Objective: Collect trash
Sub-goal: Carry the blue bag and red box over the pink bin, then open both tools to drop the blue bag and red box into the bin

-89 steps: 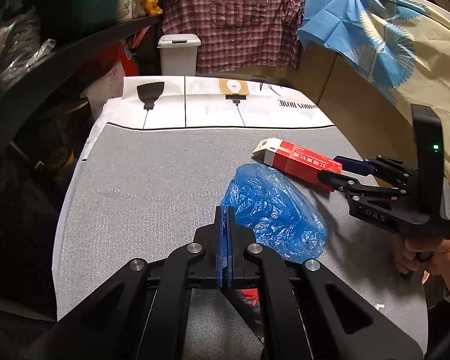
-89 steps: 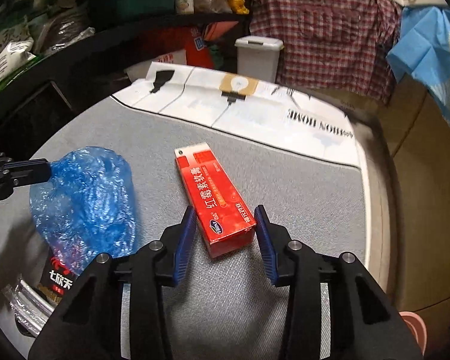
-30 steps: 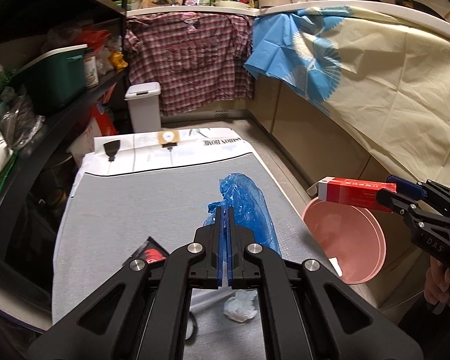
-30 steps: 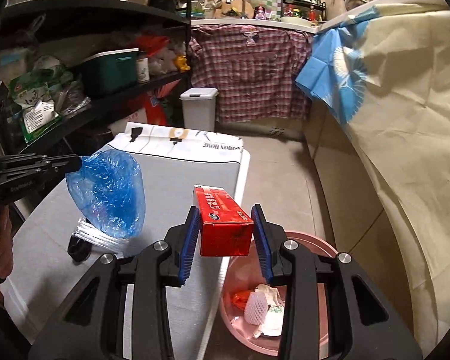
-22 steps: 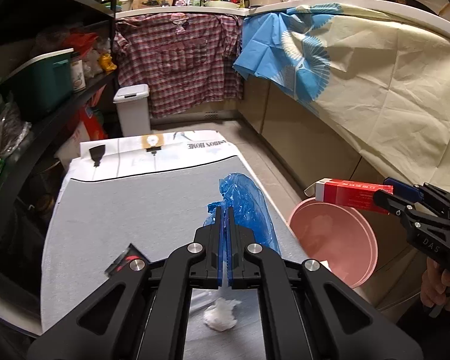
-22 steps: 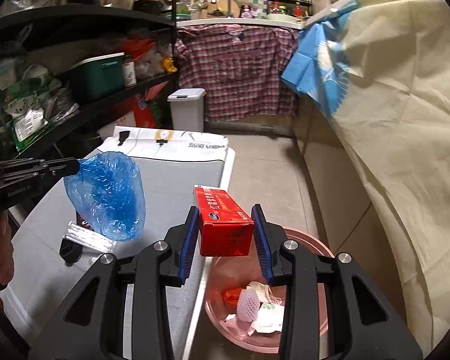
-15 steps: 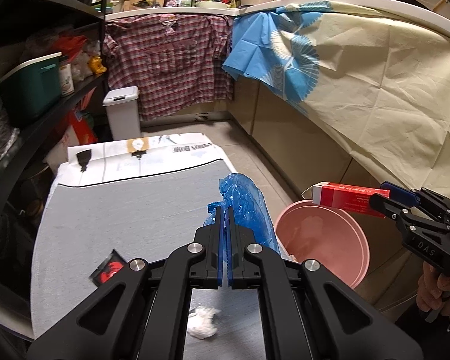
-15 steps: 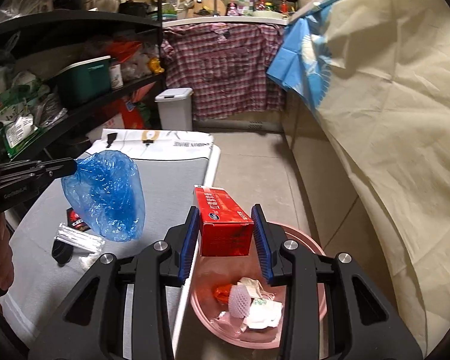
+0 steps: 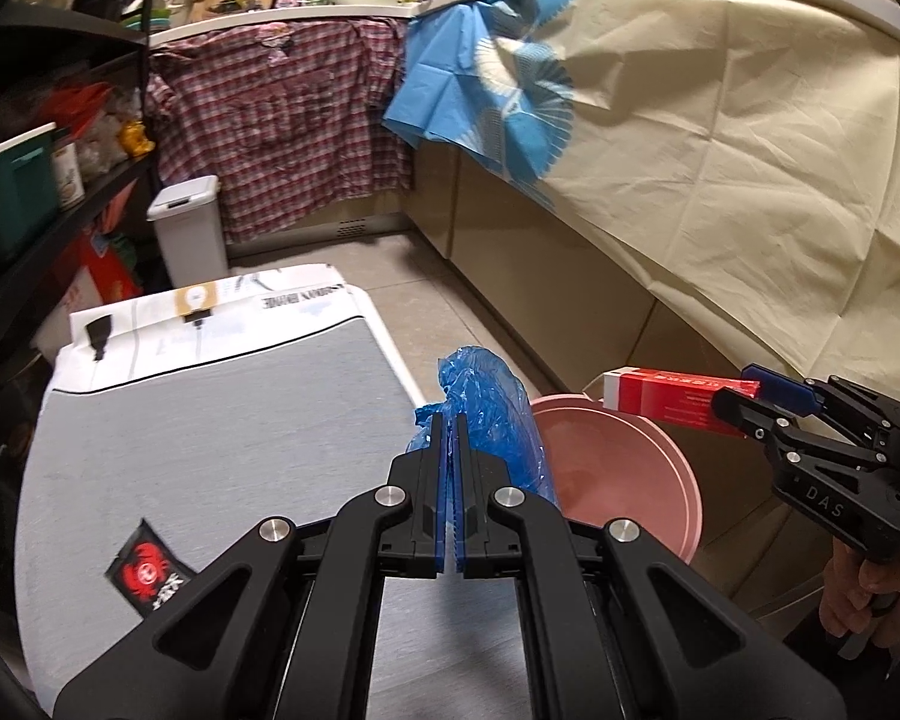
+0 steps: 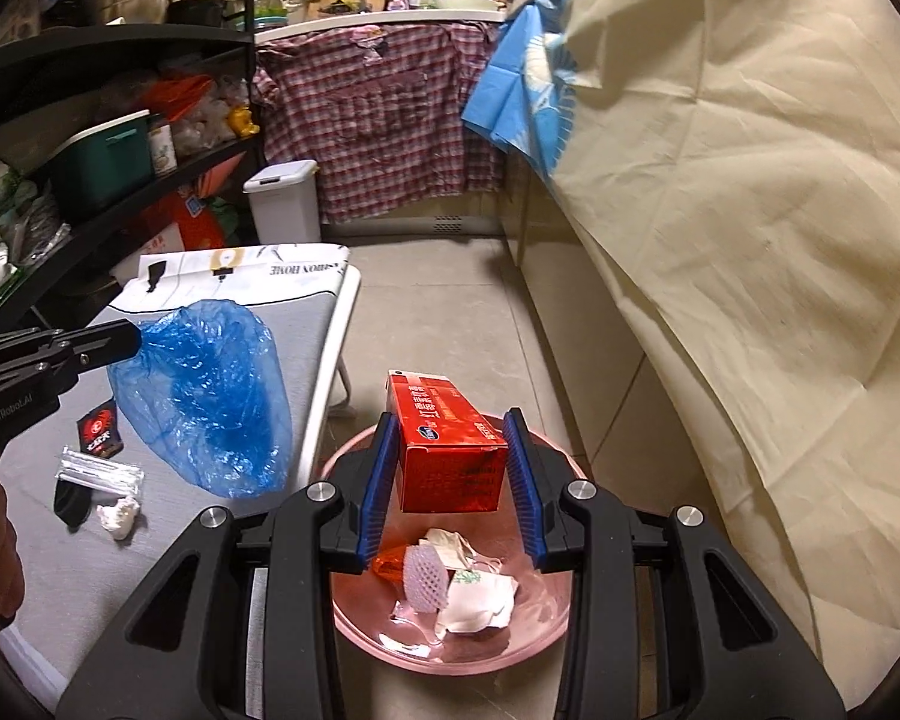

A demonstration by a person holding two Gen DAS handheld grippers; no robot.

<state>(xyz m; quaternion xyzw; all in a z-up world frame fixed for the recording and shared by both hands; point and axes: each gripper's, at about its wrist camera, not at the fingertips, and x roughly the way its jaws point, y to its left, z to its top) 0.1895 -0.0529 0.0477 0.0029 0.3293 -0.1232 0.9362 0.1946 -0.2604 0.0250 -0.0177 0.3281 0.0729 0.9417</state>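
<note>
My right gripper [image 10: 450, 468] is shut on a red carton [image 10: 447, 450] and holds it above the pink basin [image 10: 546, 618] on the floor; the carton [image 9: 672, 399] and gripper [image 9: 744, 399] also show in the left wrist view. The basin [image 9: 648, 480] holds crumpled paper, a white foam net and an orange scrap. My left gripper [image 9: 450, 420] is shut on a blue plastic bag [image 9: 498, 420] and holds it in the air near the table's right edge; the bag [image 10: 210, 396] hangs from it [image 10: 135, 339] in the right wrist view.
On the grey table [image 10: 48, 570] lie a black-and-red sachet [image 10: 99, 420], a clear wrapper [image 10: 99, 474], a black scrap [image 10: 69, 504] and a white paper wad [image 10: 117, 516]. A white lidded bin [image 10: 282, 201] stands behind. Shelves run along the left; cloth-draped counter on the right.
Both grippers have moved right with their loads. The carton is now over the basin and the blue bag has come to the table's right edge.
</note>
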